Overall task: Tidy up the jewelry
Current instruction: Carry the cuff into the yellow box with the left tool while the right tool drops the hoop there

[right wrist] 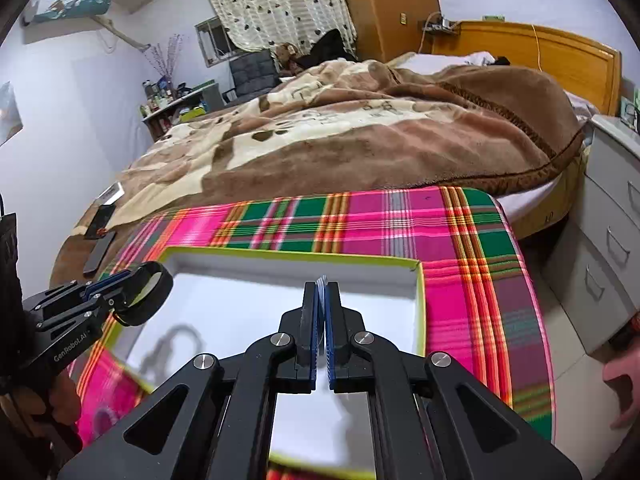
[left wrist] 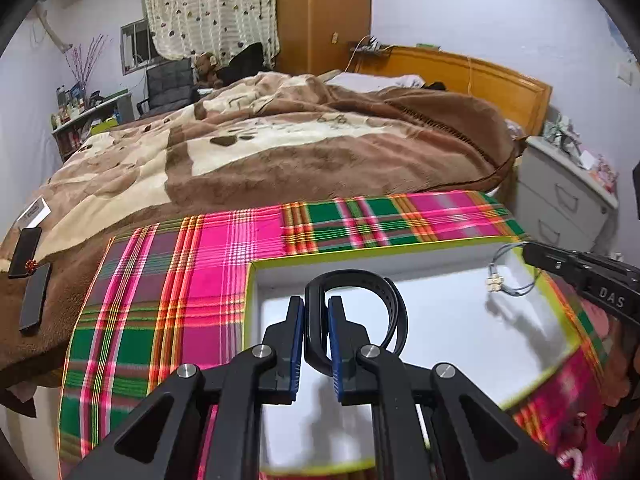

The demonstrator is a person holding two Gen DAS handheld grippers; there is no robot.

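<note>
A white shallow box with a lime-green rim (left wrist: 360, 251) (right wrist: 419, 280) lies on a pink and green plaid cloth (left wrist: 208, 264) (right wrist: 460, 248). My left gripper (left wrist: 316, 308) (right wrist: 130, 278) is shut on a black looped wristband (left wrist: 394, 304) (right wrist: 158, 292) and holds it above the box's left part. My right gripper (right wrist: 321, 292) (left wrist: 526, 250) is shut on a thin blue-grey cord bracelet (left wrist: 502, 276) (right wrist: 321, 280) with small pale beads, which hangs above the box's right part.
The cloth covers a table next to a bed with a brown blanket (left wrist: 300, 148) (right wrist: 360, 128). Two dark phones (left wrist: 28, 276) (right wrist: 98, 236) lie on the blanket at left. A grey drawer cabinet (left wrist: 560, 196) (right wrist: 608, 232) stands at right.
</note>
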